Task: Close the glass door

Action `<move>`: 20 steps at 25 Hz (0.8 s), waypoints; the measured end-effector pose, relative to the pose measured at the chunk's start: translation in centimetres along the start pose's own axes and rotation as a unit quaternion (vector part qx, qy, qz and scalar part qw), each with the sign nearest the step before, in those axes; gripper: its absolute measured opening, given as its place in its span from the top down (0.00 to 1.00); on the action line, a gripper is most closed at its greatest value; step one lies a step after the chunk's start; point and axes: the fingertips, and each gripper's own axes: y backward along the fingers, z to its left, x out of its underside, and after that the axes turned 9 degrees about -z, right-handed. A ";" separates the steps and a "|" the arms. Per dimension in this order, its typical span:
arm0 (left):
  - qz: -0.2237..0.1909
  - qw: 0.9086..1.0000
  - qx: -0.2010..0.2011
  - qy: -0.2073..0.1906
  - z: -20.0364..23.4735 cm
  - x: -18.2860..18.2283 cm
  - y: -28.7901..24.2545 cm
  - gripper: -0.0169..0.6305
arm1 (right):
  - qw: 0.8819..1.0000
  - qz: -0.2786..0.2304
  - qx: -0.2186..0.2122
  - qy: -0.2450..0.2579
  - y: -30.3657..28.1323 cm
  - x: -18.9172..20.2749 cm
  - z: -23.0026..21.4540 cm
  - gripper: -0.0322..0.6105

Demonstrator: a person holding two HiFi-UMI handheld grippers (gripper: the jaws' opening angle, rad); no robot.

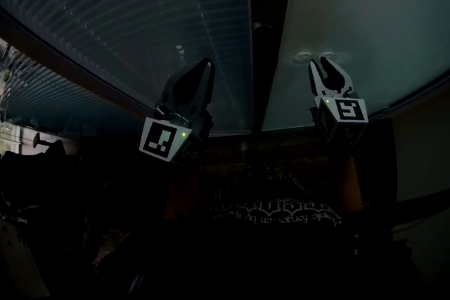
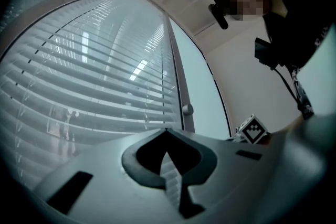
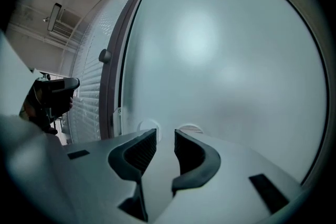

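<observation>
The frosted glass door (image 1: 351,17) fills the right of the head view, with its dark frame edge (image 1: 264,31) beside a pane backed by slatted blinds (image 1: 140,10). Two round fittings (image 3: 148,126) sit low on the frosted pane. My right gripper (image 1: 321,67) points at the glass just between them; its jaws (image 3: 165,134) stand apart with nothing between. My left gripper (image 1: 204,67) is held up to the blinds pane, left of the frame, and its fingertips meet (image 2: 167,131) on nothing. A small round knob (image 2: 187,109) shows on the frame.
A person in dark clothes (image 2: 294,23) shows at the upper right of the left gripper view. The right gripper's marker cube (image 2: 253,130) shows beyond the frame. The area below the door in the head view is dark, and a plain wall (image 2: 247,76) lies right of it.
</observation>
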 end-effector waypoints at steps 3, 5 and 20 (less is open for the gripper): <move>-0.002 1.000 0.006 0.002 -0.1 -0.3 -0.2 0.97 | 1.000 -0.001 0.003 0.024 0.6 -0.8 0.4 0.94; -0.003 1.000 0.010 0.003 -0.1 -0.4 -0.3 0.97 | 0.999 -0.005 0.001 0.039 0.7 -1.3 0.9 0.95; -0.009 1.000 0.013 -0.003 -1.9 -1.7 1.4 0.97 | 0.999 -0.033 0.003 0.031 3.4 -2.9 1.7 0.95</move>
